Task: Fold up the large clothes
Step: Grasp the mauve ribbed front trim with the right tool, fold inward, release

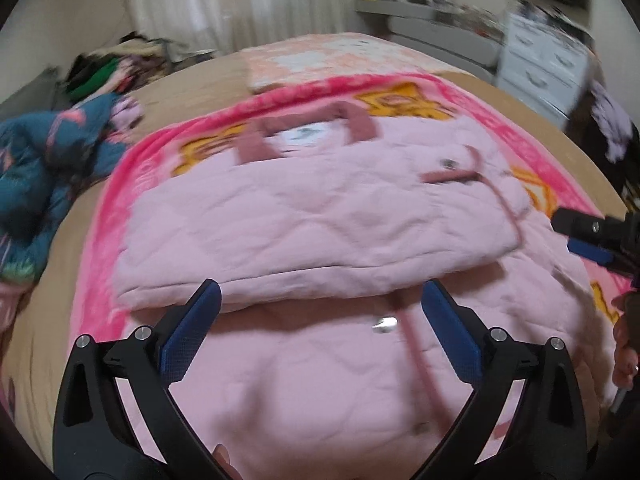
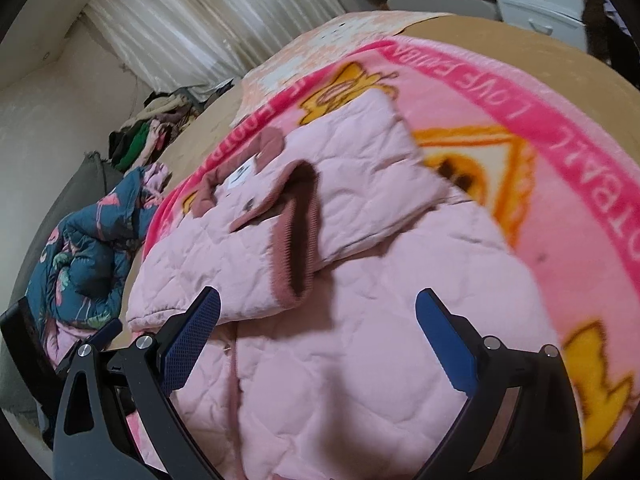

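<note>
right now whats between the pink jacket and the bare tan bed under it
A pink blanket with orange cartoon prints and a dark pink lettered border lies between the pink jacket and the tan bed. The right wrist view shows it most clearly.

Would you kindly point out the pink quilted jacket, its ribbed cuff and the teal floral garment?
pink quilted jacket (image 1: 320, 216): left wrist view, folded-over sleeve.
ribbed cuff (image 2: 296, 236): right wrist view, cuff rim.
teal floral garment (image 2: 88, 256): right wrist view, crumpled middle.

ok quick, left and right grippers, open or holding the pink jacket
Left gripper: open, fingers spread wide above the pink jacket, holding nothing.
Right gripper: open, fingers spread above the jacket, holding nothing.
</note>
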Motion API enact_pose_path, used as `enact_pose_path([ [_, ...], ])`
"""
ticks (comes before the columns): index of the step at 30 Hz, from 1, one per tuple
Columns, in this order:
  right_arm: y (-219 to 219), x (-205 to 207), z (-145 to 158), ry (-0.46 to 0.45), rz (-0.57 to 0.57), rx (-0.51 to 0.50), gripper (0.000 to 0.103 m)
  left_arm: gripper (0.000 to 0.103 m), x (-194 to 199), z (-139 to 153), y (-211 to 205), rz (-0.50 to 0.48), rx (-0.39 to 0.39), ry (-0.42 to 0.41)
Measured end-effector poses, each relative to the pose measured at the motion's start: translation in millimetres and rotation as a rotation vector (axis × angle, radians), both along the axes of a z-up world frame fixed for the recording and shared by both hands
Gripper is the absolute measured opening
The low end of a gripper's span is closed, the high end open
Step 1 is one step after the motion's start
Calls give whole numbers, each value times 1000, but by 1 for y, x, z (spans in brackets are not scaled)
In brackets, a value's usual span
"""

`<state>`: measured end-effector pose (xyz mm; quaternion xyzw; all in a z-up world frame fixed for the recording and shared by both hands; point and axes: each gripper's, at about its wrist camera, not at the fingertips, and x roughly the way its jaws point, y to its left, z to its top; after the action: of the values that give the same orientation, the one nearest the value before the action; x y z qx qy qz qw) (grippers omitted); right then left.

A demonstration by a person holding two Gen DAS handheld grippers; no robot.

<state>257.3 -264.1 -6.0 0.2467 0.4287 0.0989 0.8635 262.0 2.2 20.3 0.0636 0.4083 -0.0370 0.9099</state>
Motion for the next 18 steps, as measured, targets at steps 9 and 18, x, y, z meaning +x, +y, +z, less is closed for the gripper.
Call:
enact_pose_path([
  [9, 39, 23, -16, 28, 40, 27, 82, 94, -12, 9, 88, 221, -11, -48],
  [18, 37, 43, -39, 82, -26, 114, 53, 94, -20, 6, 148, 341, -114, -41],
])
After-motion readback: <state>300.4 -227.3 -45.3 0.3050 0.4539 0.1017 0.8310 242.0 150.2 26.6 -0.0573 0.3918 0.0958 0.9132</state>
